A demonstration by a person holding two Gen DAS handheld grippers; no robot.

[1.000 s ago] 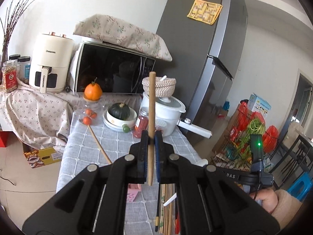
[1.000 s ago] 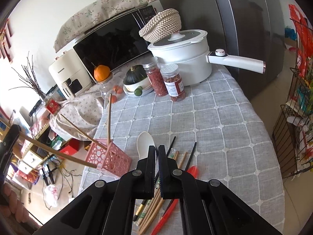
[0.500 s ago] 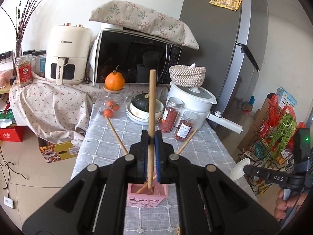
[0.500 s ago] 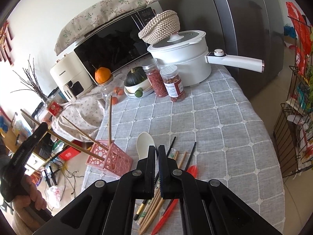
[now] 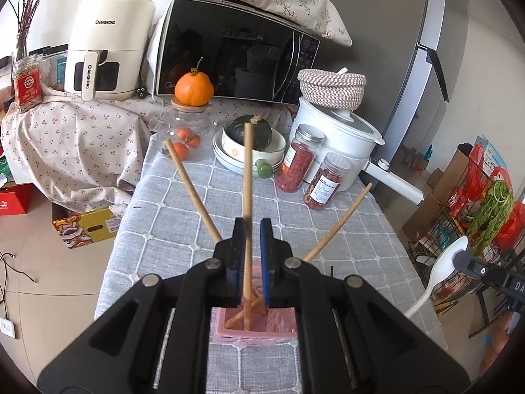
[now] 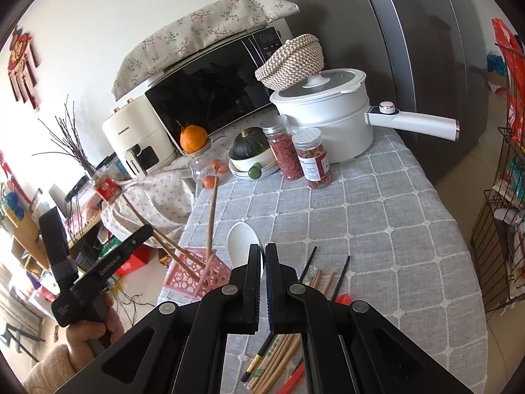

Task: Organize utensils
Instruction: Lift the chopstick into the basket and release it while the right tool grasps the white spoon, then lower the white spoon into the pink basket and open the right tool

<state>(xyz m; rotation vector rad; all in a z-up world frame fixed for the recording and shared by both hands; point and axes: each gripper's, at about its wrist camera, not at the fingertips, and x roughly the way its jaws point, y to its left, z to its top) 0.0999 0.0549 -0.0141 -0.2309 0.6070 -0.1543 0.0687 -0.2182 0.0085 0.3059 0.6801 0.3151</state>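
Left wrist view, pale wooden chopstick (image 5: 246,177), upright in pink perforated basket (image 5: 256,326).

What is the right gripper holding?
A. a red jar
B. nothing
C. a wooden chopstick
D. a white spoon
D: the right gripper is shut on the handle of the white spoon, whose bowl sticks out past its fingertips above the table.

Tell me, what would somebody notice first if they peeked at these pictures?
Probably the wooden chopstick standing between the left gripper's black fingers, its lower end down in the small pink plastic basket at the near edge of the grey checked tablecloth. Next, the white plastic spoon poking up from the right gripper, and the bright orange fruit by the black microwave.
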